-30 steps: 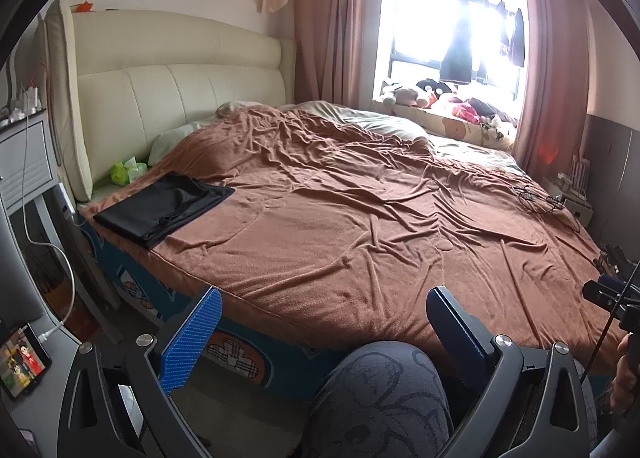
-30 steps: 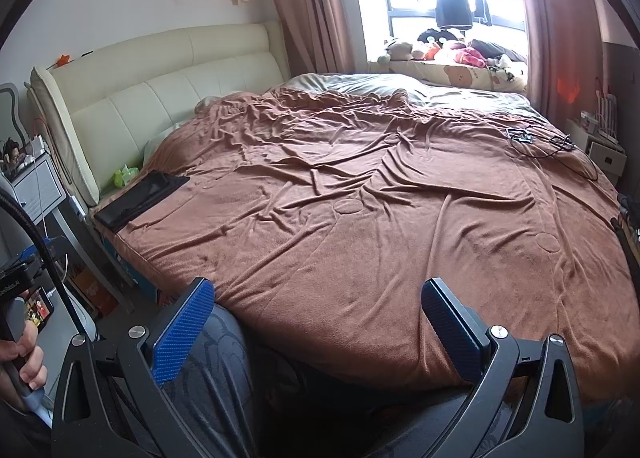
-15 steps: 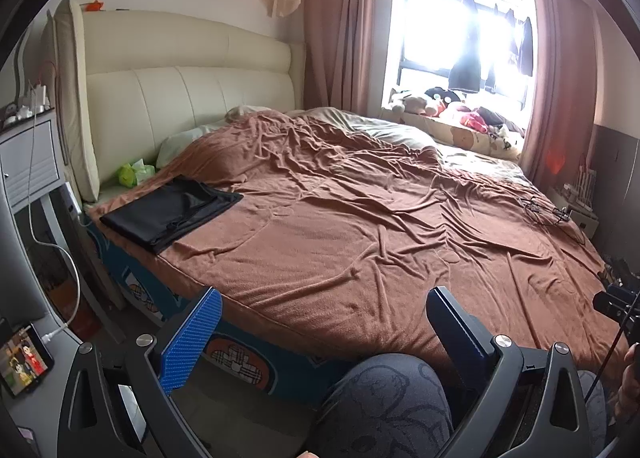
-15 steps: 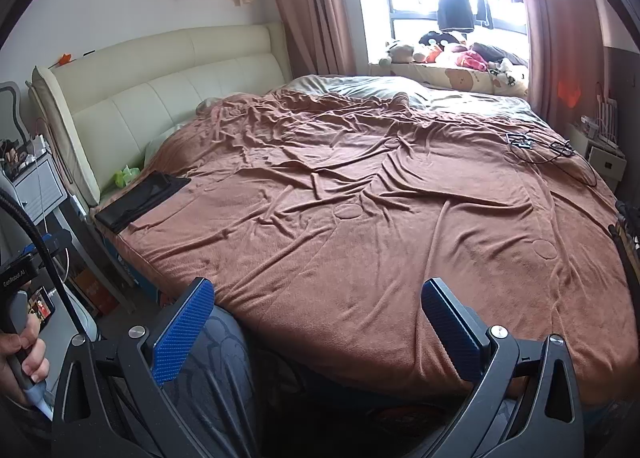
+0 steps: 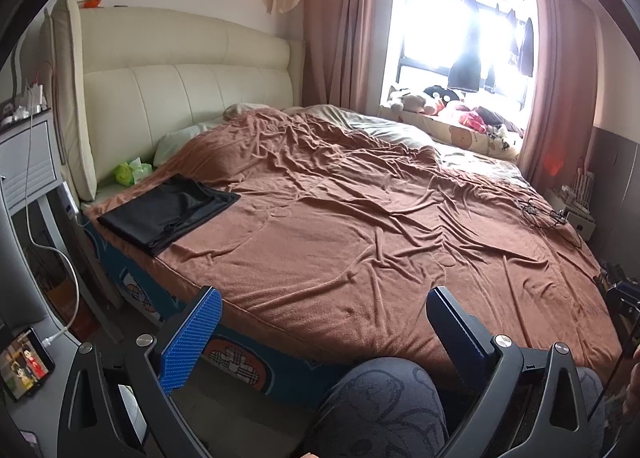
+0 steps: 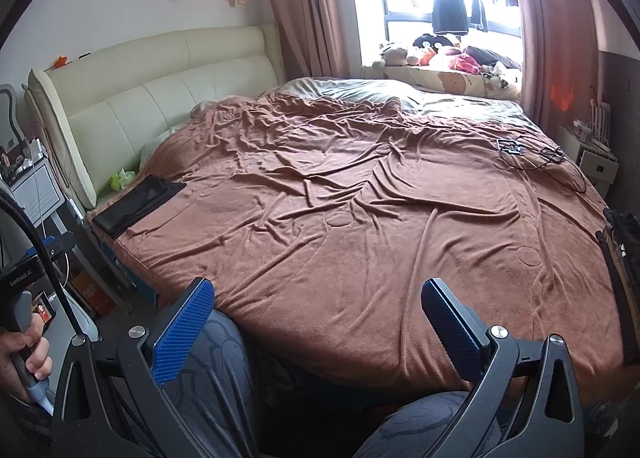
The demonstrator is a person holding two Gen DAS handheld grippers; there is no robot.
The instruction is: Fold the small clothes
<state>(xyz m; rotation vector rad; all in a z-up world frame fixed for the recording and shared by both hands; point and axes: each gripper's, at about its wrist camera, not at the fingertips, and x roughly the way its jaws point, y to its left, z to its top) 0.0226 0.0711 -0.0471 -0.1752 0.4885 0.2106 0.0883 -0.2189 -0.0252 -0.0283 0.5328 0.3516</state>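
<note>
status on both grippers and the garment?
Left gripper open, empty. Right gripper open, empty, both short of the bed. Black garment lies folded on brown blanket near the headboard, untouched. Nothing blocking.

I've got open brown blanket (image 5: 340, 242) straight ahead, mid-bed. Obstacles: folded black garment (image 5: 168, 211) at left corner nr headboard (image 5: 192, 97), cables (image 6: 528, 151) far right, my knee (image 5: 384, 406) below.

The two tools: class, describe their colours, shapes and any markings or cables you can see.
Both the left tool and right tool have black skeletal frames with triangular cut-outs and silver bolts. Their flat fingers carry blue dimpled pads. In the right view, the left tool's body reads "GenRobot.AI", with a black cable.
</note>
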